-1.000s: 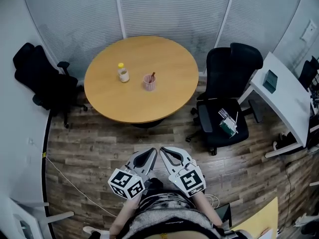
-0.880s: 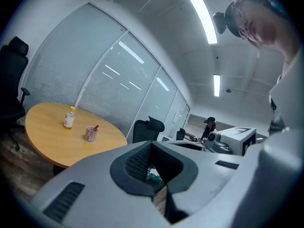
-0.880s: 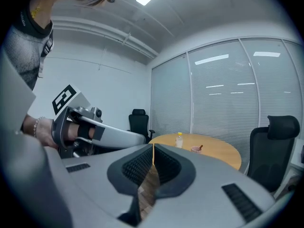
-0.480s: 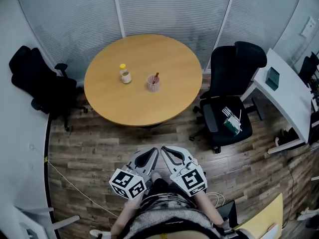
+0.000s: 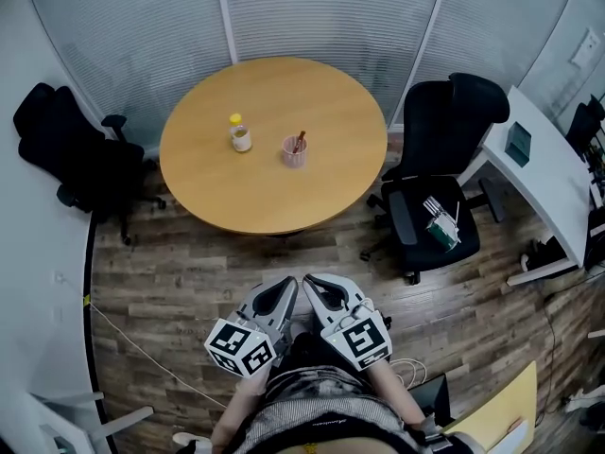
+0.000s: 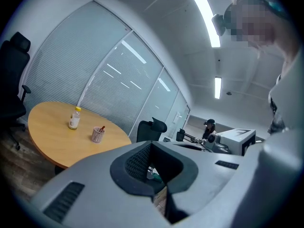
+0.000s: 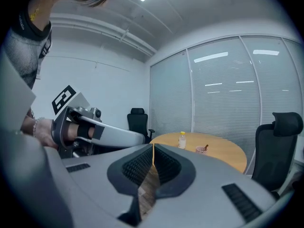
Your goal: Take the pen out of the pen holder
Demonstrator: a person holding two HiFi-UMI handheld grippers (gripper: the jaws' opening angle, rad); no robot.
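Observation:
A pink mesh pen holder [image 5: 294,152] stands near the middle of the round wooden table [image 5: 274,192], with a dark pen [image 5: 300,140] sticking out of it. The holder [image 6: 98,135] also shows small and far off in the left gripper view, and the holder [image 7: 202,150] likewise in the right gripper view. My left gripper [image 5: 287,285] and right gripper [image 5: 313,283] are held side by side close to the person's body, well short of the table. Both have their jaws together with nothing between them.
A small bottle with a yellow cap [image 5: 240,133] stands left of the holder. Black office chairs sit at the left [image 5: 66,149] and right [image 5: 435,187] of the table; the right one carries a green item. A white desk [image 5: 544,173] is at far right. Wood floor lies between me and the table.
The whole view has shifted slightly as the person and both grippers drift towards the table. Both sets of jaws stay together, and nothing on the table has moved.

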